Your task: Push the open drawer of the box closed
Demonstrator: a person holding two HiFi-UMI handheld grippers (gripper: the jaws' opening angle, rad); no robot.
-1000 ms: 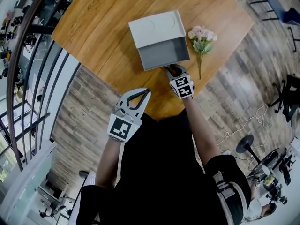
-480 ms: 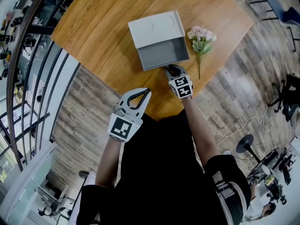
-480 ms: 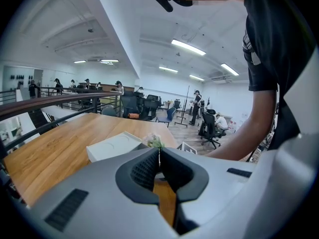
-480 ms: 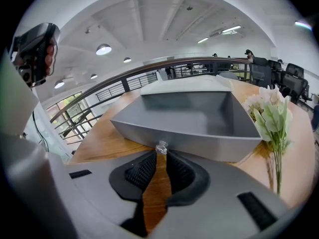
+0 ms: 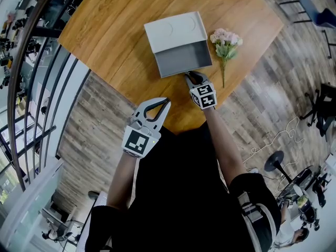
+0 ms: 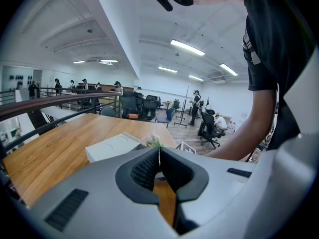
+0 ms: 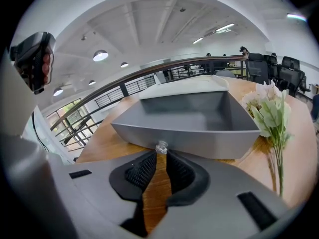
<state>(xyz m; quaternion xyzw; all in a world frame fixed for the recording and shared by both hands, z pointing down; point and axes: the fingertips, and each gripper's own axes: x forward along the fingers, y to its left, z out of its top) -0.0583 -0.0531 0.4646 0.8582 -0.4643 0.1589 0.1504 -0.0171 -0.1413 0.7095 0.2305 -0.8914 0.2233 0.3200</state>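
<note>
A white box (image 5: 173, 29) lies on the round wooden table (image 5: 115, 30), its grey drawer (image 5: 181, 59) pulled out toward me and empty. My right gripper (image 5: 188, 76) is at the middle of the drawer's front wall. In the right gripper view its tips (image 7: 161, 152) pinch the small clear knob (image 7: 161, 147) on the drawer front (image 7: 184, 146). My left gripper (image 5: 166, 102) hangs off the table's near edge, close to my body, shut with nothing in it. In the left gripper view its closed tips (image 6: 159, 151) point toward the box (image 6: 112, 146).
A bunch of pale pink flowers (image 5: 226, 43) lies on the table just right of the drawer, seen as flowers (image 7: 269, 113) beside the drawer wall. The table's edge curves close under both grippers. A railing (image 5: 31, 41) runs along the left.
</note>
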